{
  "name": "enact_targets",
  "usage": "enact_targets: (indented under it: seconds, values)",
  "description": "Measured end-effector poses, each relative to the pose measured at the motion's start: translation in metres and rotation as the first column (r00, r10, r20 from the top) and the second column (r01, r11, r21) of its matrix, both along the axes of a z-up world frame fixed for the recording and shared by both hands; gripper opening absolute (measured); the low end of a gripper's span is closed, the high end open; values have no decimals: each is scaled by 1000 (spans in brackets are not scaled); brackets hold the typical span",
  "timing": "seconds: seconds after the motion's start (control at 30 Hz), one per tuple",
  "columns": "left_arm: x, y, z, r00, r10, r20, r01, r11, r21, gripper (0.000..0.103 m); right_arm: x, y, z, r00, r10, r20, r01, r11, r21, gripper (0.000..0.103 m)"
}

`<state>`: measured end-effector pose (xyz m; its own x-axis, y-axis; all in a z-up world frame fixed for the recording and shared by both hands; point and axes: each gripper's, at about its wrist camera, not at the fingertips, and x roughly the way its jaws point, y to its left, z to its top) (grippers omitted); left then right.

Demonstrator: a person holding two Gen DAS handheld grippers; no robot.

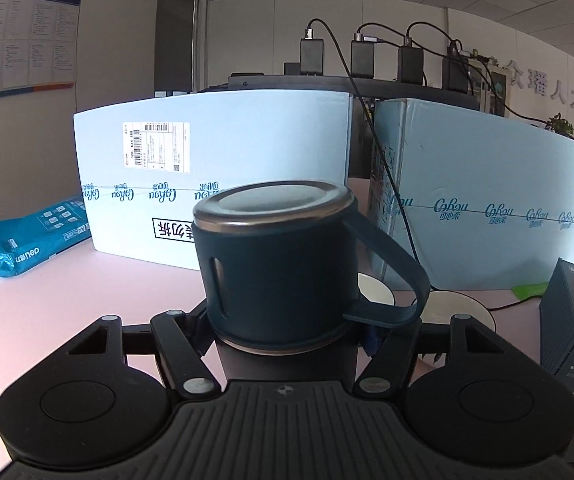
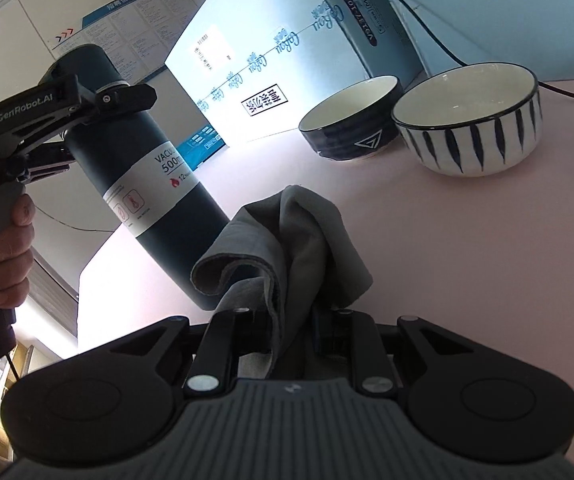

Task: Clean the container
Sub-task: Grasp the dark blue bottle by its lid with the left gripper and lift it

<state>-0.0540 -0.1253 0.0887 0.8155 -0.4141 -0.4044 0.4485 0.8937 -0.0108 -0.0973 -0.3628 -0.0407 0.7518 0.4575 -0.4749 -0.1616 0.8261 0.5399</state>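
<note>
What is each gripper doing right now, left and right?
Left gripper: closed on the dark bottle, near its cap.
Right gripper: closed on the grey cloth.

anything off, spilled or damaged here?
No spill or damage visible. The dark flask is tilted off the table, clamped near its cap by the left tongs, which looks deliberate. The right tongs pinch a bunched grey cloth. Both bowls sit upright.

Both grippers are black, with round side hubs, silver pivot screws and a grey ribbed body. The left gripper (image 2: 91,104) carries white "GenRobot.AI" lettering beside its pivot screw.
</note>
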Motion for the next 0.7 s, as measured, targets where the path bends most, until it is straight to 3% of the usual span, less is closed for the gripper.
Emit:
enact_targets:
  seconds: [0.23,0.47,0.7]
  values:
    - [-8,4,2,999,-50,12,49,998,32,63,4,32,32,985,133,106,-122,987,-103,21]
    - [-8,13,10,999,-30,-13,30,1000,0,63,3,36,69,955,130,266,-101,987,-121,21]
    - [-16,19,26,996,-83,43,85,996,-42,63,19,40,65,967,105,231,-86,992,-89,21]
